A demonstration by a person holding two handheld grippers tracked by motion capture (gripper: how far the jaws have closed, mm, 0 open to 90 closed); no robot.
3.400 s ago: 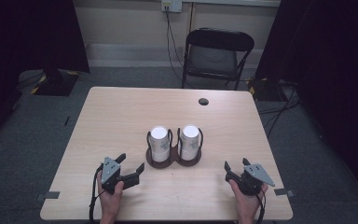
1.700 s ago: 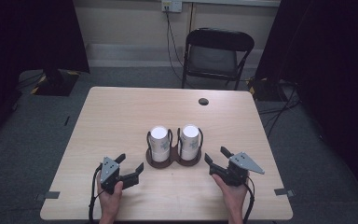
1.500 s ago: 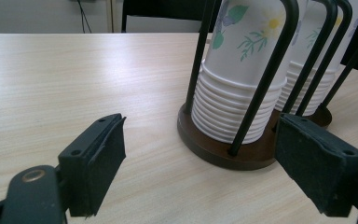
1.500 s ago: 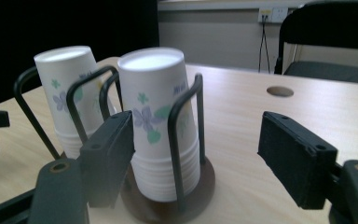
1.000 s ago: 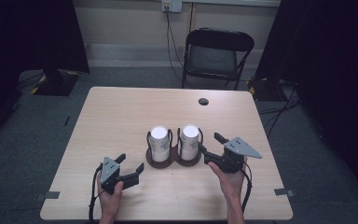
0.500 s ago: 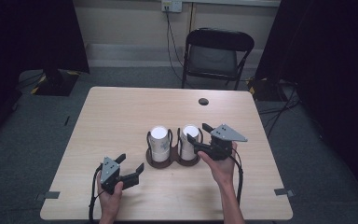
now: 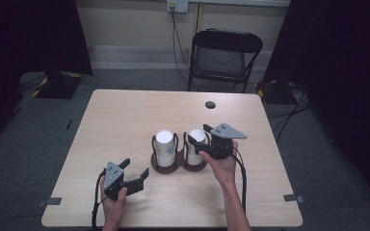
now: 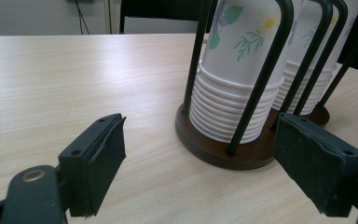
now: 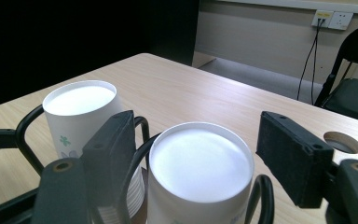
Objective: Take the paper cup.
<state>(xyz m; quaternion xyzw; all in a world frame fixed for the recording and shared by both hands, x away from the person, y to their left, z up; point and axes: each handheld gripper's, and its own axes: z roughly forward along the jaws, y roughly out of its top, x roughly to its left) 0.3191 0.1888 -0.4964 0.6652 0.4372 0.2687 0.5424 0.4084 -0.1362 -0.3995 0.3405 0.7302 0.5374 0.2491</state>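
A dark wooden cup holder (image 7: 166, 168) with black wire hoops stands mid-table and carries two stacks of white paper cups with flower prints. My right gripper (image 7: 200, 138) hovers open at the top of the right stack (image 7: 194, 149), one jaw on each side of its rim. In the right gripper view the open gripper (image 9: 198, 140) straddles that stack (image 9: 200, 163), with the left stack (image 9: 81, 100) beyond. My left gripper (image 7: 134, 169) rests open on the table in front of the holder; in its view it (image 8: 203, 140) faces the nearer stack (image 8: 235, 70) and the base (image 8: 214, 151).
The light wooden table (image 7: 125, 120) has a round cable hole (image 7: 210, 104) near its far edge. A black folding chair (image 7: 224, 57) stands behind the table. Dark curtains hang at both sides.
My right gripper has lifted from the table's front right and moved left and forward to the top of the right cup stack. The left gripper has stayed put.
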